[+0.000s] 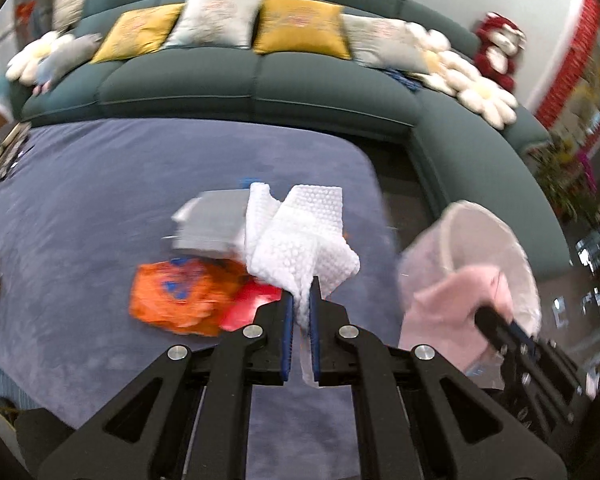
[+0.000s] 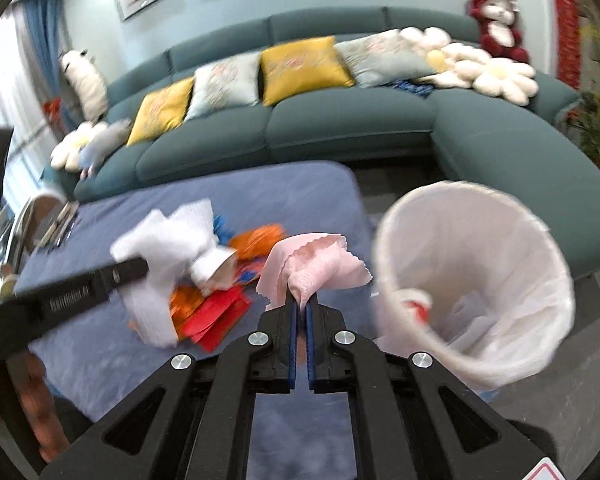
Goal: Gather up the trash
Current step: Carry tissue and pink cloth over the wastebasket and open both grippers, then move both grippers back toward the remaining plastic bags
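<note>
My left gripper is shut on a white embossed paper towel, held above the blue-covered table. My right gripper is shut on a pink cloth, held left of the white-lined trash bin. In the left wrist view the pink cloth hangs in front of the bin. An orange wrapper, a red packet and a grey box lie on the table. The bin holds some trash.
A teal sectional sofa with yellow and pale cushions runs behind and to the right of the table. Small items lie at the table's far left edge. A plant stands at the right. Grey floor lies around the bin.
</note>
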`<control>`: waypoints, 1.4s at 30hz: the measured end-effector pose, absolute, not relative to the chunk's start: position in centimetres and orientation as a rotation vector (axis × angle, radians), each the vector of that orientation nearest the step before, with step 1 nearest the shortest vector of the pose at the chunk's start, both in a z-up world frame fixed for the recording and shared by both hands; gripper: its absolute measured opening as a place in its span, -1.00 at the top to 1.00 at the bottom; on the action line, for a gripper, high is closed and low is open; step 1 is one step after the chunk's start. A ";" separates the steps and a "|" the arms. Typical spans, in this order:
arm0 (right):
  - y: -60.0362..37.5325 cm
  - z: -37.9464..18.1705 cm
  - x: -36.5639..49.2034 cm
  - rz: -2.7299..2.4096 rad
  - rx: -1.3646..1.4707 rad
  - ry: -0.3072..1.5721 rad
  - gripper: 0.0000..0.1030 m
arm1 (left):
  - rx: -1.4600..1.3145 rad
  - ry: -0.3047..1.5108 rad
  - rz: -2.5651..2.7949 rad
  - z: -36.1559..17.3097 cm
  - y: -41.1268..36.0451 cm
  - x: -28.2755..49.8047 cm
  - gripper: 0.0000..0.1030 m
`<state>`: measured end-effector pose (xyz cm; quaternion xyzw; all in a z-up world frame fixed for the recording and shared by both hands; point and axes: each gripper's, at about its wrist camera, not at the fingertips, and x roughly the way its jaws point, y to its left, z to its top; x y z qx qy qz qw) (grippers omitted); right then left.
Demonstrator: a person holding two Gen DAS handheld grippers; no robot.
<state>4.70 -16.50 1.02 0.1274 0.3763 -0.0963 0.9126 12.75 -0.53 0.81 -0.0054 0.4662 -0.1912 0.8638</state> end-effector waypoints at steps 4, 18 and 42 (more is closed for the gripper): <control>-20.4 2.0 3.3 -0.269 0.291 0.734 0.93 | 0.041 0.975 -0.487 0.9 -5.7 11.3 0.87; -31.1 1.4 0.4 -0.431 0.378 0.686 0.92 | 0.151 1.025 -0.693 -1.6 -18.8 9.6 0.86; -32.3 0.6 2.3 -0.439 0.372 0.678 0.31 | 0.105 1.035 -0.628 -2.9 -19.0 11.3 -0.10</control>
